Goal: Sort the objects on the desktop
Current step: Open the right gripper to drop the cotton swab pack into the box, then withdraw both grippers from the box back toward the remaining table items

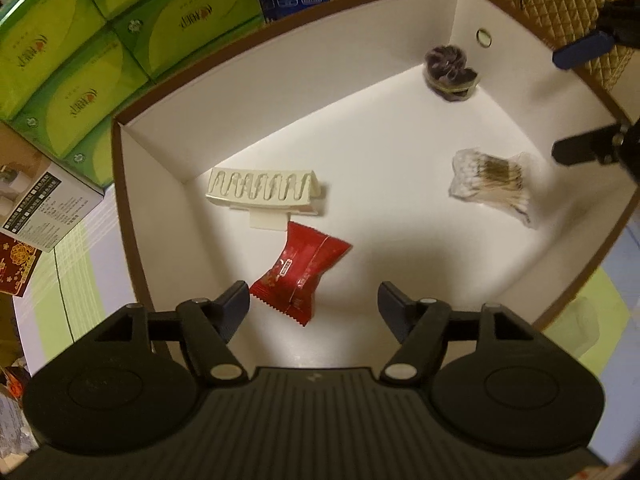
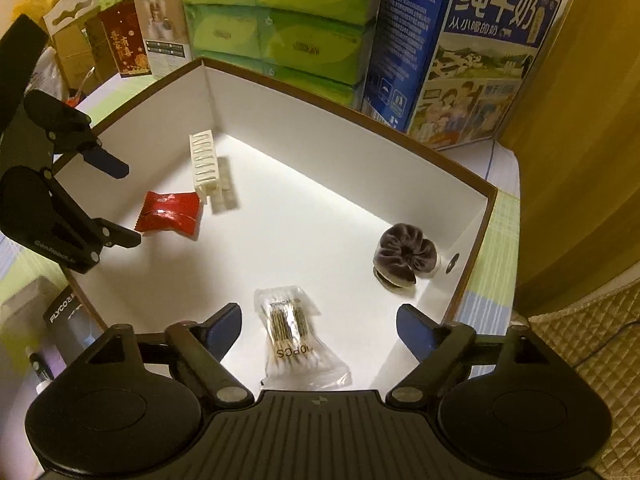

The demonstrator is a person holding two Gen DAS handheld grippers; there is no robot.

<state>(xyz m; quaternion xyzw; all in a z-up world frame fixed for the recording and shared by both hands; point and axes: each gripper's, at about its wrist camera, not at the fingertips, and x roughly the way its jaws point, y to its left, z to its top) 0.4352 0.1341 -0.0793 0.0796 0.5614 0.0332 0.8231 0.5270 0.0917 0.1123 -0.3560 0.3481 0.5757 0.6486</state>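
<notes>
A white box with a brown rim (image 1: 168, 168) (image 2: 472, 216) holds several objects. A red snack packet (image 1: 300, 272) (image 2: 170, 214) lies just ahead of my left gripper (image 1: 314, 306), which is open and empty above it. A cream hair clip (image 1: 262, 188) (image 2: 206, 160) lies beyond the packet. A clear bag of cotton swabs (image 2: 296, 332) (image 1: 494, 182) lies between the fingers of my right gripper (image 2: 320, 330), which is open and empty. A dark purple scrunchie (image 1: 450, 72) (image 2: 406, 258) sits in the box corner.
Green tissue packs (image 1: 80, 40) (image 2: 280, 12) and a blue milk carton (image 2: 460, 48) stand behind the box. Small cartons (image 2: 132, 36) stand at the far left. A quilted tan surface (image 2: 592, 340) lies at the right. A grey FLYCO box (image 2: 60, 320) lies beside the box.
</notes>
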